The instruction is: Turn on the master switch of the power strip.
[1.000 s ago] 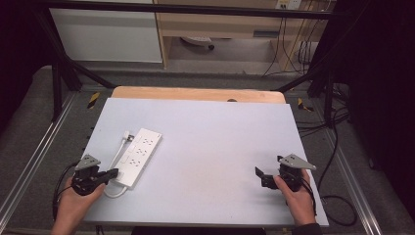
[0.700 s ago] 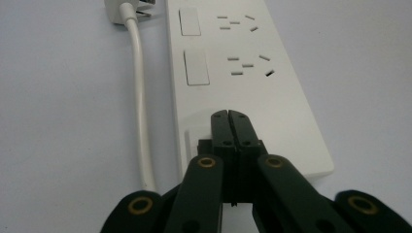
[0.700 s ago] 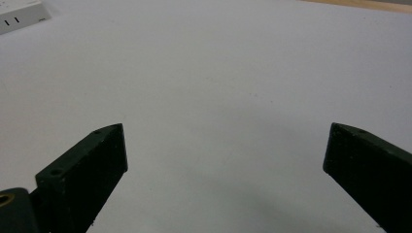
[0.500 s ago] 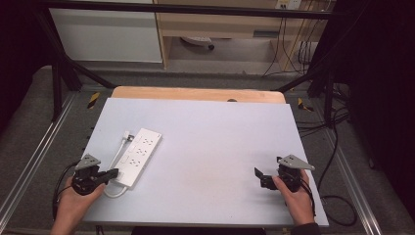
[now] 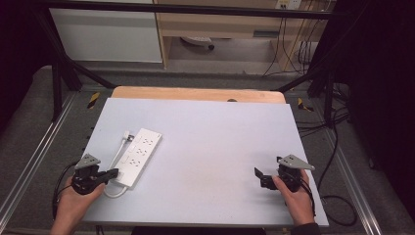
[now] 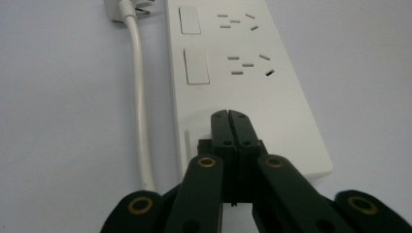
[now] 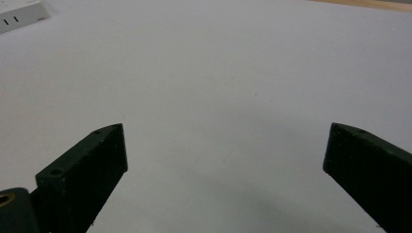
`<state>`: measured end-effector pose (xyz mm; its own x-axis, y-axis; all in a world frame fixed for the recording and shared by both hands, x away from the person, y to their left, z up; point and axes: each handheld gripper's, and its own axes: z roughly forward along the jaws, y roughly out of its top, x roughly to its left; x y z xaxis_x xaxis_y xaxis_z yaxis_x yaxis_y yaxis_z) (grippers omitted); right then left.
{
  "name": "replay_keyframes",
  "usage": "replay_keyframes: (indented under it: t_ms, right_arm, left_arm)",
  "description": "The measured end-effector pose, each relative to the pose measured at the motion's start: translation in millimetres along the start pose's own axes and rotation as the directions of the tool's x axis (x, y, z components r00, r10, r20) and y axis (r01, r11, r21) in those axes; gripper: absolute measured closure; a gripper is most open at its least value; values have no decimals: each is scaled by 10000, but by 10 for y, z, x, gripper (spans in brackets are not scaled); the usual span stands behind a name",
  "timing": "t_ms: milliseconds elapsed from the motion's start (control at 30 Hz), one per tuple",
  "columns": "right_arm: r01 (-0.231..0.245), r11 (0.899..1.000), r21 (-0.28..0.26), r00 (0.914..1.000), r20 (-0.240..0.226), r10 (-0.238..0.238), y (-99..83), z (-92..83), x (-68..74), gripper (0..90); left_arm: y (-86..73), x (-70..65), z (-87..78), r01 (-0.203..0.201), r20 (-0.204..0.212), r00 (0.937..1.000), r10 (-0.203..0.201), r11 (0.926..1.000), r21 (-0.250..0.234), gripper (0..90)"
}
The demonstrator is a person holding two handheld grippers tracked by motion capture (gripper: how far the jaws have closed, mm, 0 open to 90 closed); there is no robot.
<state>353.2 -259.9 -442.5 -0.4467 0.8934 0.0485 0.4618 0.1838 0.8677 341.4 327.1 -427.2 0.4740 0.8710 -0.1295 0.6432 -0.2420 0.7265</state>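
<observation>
The left gripper [image 5: 113,172] sits at the near left corner of the table, held in the person's left hand [image 5: 73,200]. In the left gripper view its two black jaws are pressed together with nothing between them, their joined tips [image 6: 229,119] resting over the near end of a white power strip [image 6: 243,73]; whether they touch its surface cannot be told. The strip runs away from the gripper, showing two flat rocker switches [image 6: 197,65] along one side and sets of socket slots beside them. A white cord [image 6: 140,107] lies alongside the strip on the table, curving out from its near end and ending at a white plug [image 6: 124,8] at the far end.

The right gripper [image 5: 258,174] is at the near right of the table, held in the person's right hand [image 5: 296,200]. In the right gripper view its jaws stand wide apart, holding nothing, with bare tabletop between them and a corner of the strip far off.

From the high view, the pale grey table [image 5: 220,142] has the strip lying at an angle on its left half, well apart from the right gripper. A wooden board [image 5: 195,94] edges the far side of the table.
</observation>
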Motion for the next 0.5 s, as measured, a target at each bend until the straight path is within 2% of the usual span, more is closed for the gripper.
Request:
replay_keyframes:
  t_ms: [500]
  right_arm:
    - [144, 9999, -41, 9999, -26, -144, 11, -6, 3, 27]
  left_arm:
    - [0, 0, -2, -29, -12, 10000, 29, 10000, 37, 900]
